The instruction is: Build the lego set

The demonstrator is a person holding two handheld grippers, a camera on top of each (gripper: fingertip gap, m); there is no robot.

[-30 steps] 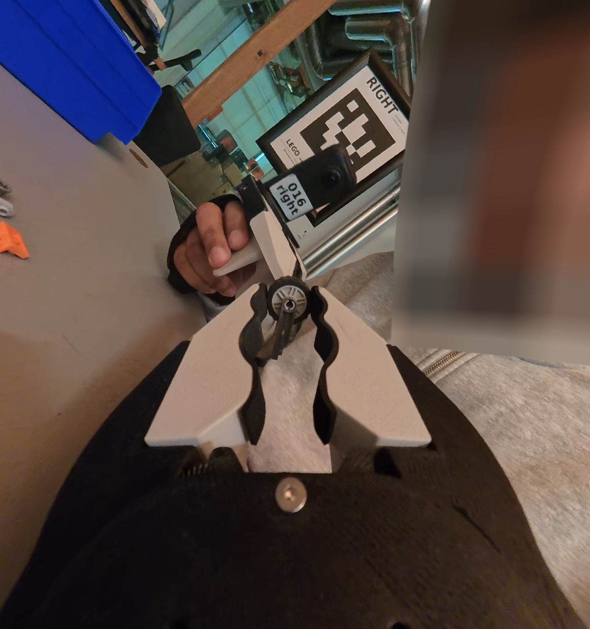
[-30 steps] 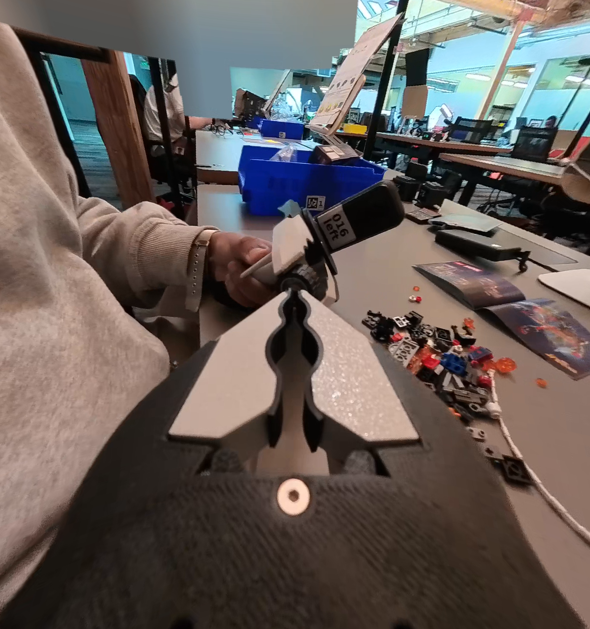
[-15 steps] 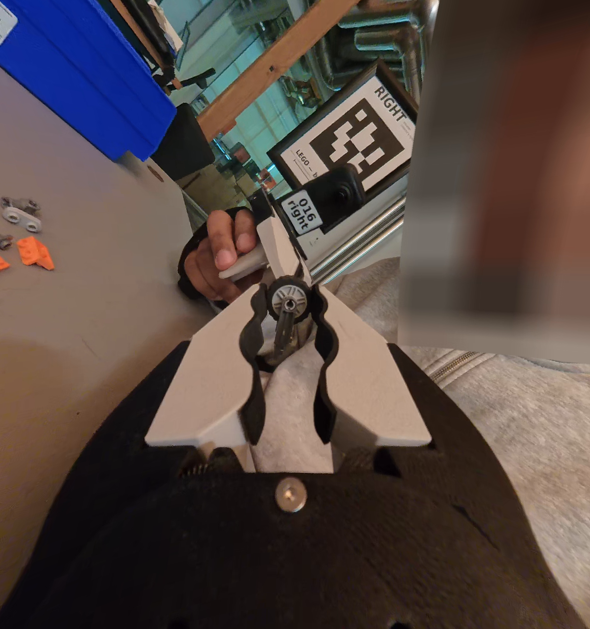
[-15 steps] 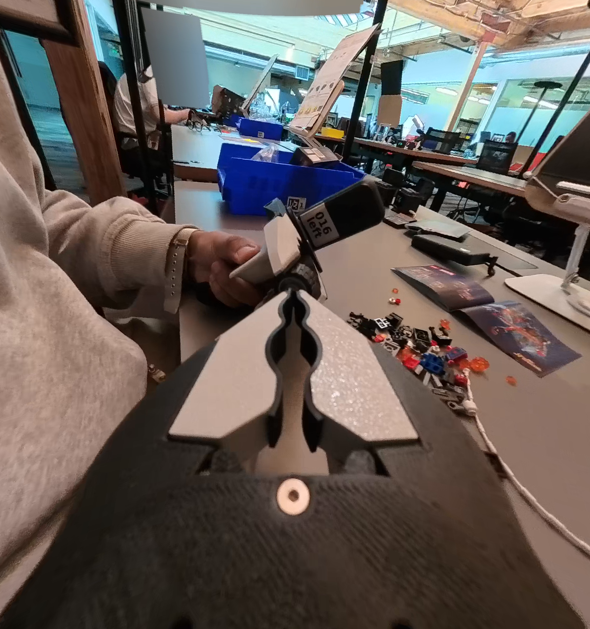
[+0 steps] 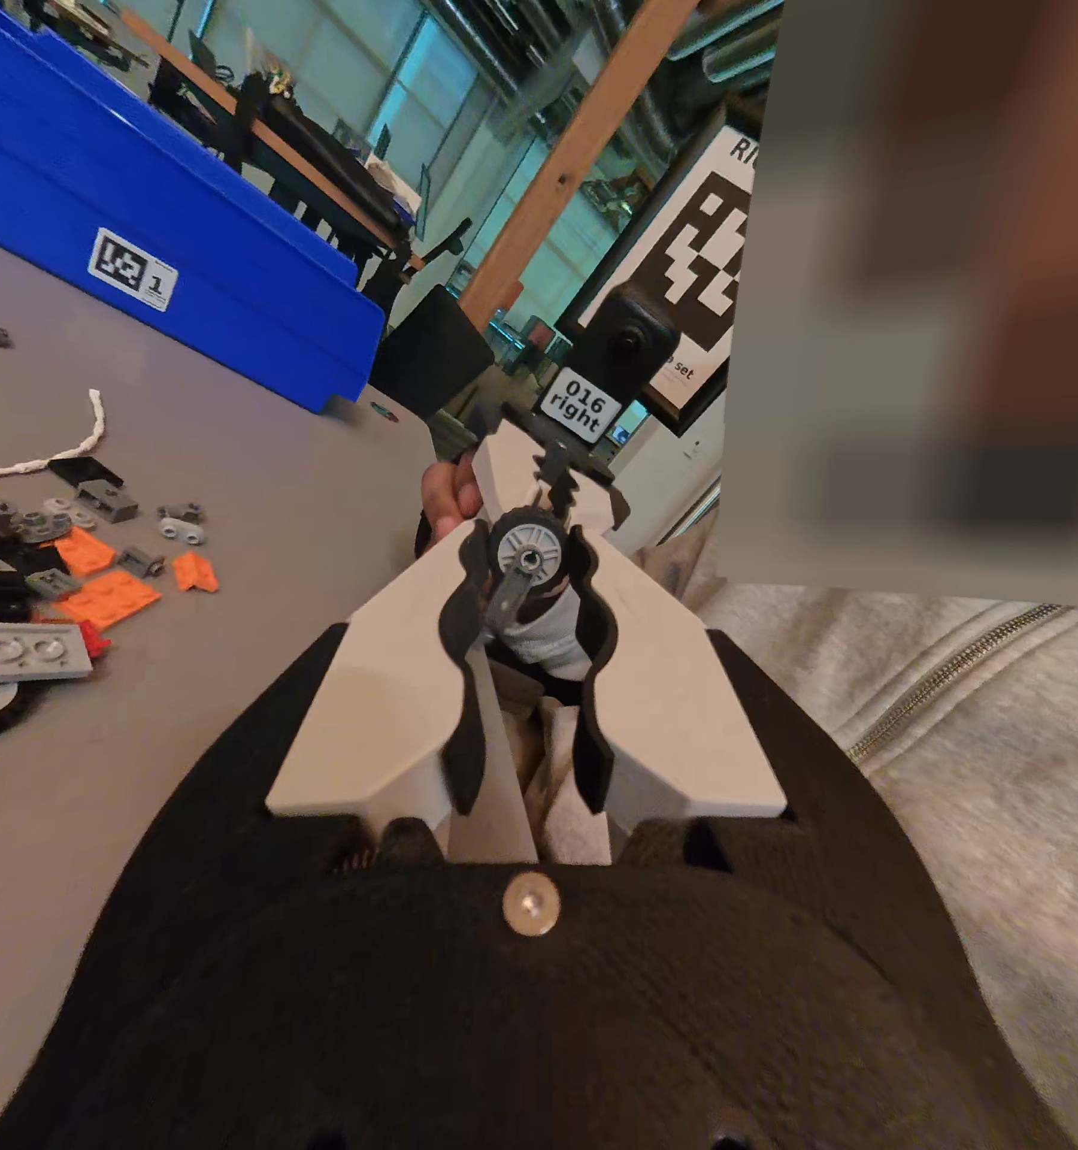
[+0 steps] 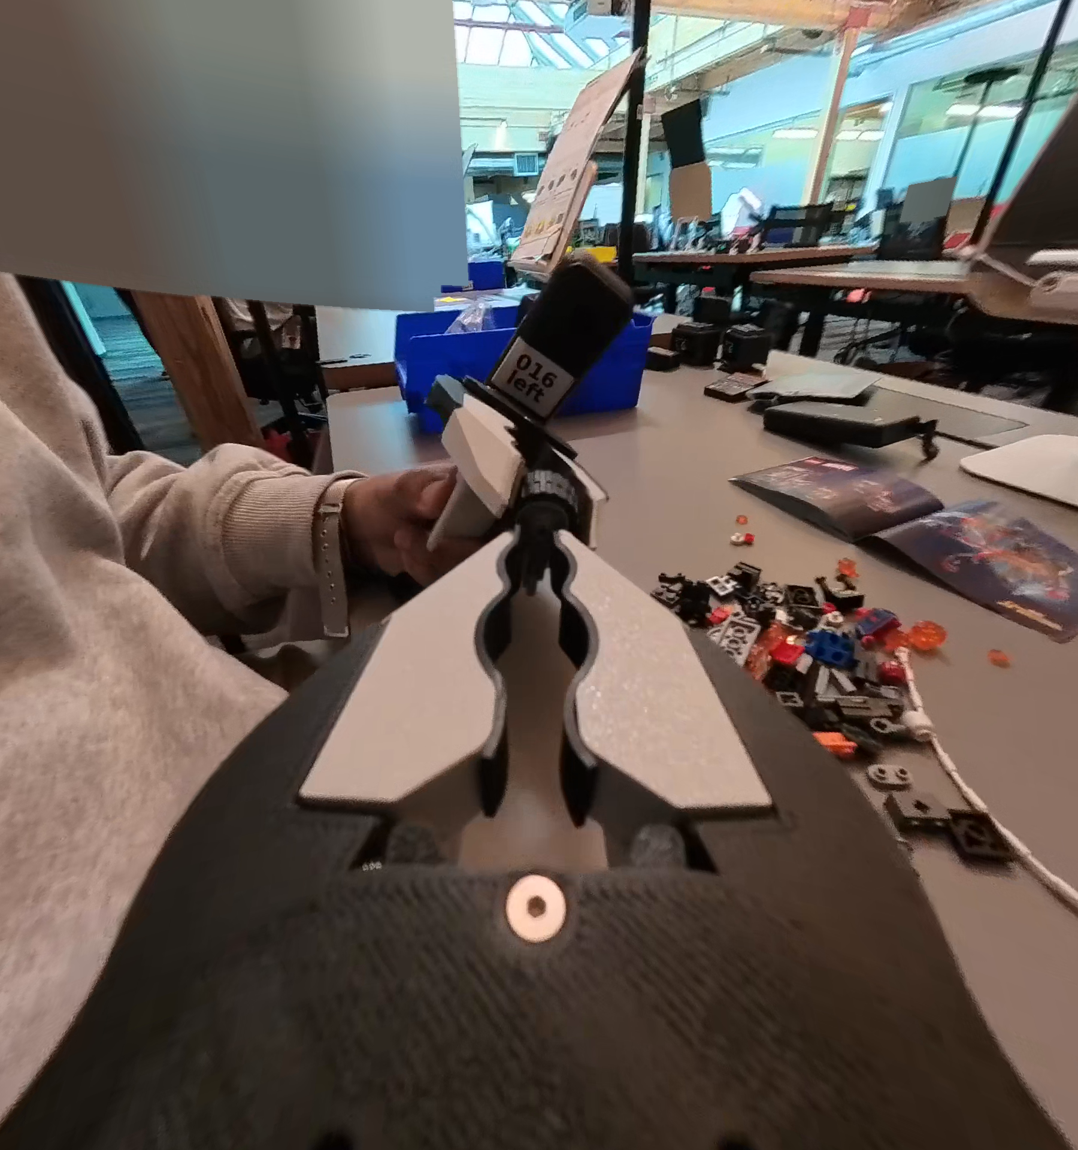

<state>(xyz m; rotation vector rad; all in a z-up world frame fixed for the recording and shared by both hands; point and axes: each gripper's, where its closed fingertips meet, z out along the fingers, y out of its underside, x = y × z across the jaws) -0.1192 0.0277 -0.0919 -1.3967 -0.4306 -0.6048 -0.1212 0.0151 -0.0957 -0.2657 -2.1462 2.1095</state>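
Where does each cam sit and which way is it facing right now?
Left wrist view: sits on the left gripper, looks along its fingers toward the person's grey sweatshirt; the gripper is shut on a small wheel, the right gripper facing it.
Right wrist view: sits on the right gripper, looks across the grey table at the left gripper; a sleeve and hand show at left.
Shared: both grippers tip to tip at the wheel, the blue bin, the loose brick pile.
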